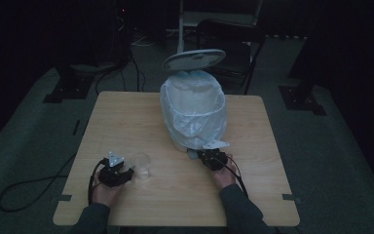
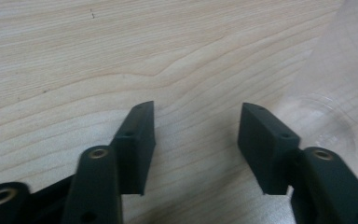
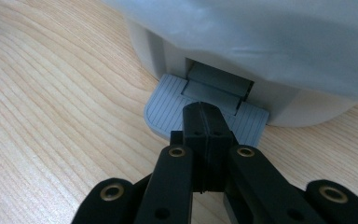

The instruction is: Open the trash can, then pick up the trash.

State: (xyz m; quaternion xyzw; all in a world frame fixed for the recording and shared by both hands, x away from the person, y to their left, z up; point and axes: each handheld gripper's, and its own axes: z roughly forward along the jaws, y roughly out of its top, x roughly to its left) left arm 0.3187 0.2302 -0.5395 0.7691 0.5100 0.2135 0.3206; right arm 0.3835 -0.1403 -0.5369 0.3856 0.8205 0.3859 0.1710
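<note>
Table (image 1: 126,112) comes first, 1 wooden top. At its 12 o'clock stands 1 pedal bin (image 1: 193,109) with 1 white liner, lid (image 1: 194,59) raised. At 7 o'clock sits 1 clear plastic cup (image 1: 141,165). Right gripper (image 3: 205,114), jaws pressed together, bears on the grey pedal (image 3: 168,105), likely holding the lid up. Left gripper (image 2: 196,126) stands half wide, nothing between its jaws, the cup off at its 3 o'clock. Risk: closing there grabs air, or nudges the cup over; a slip off the pedal would likely drop the lid.
</note>
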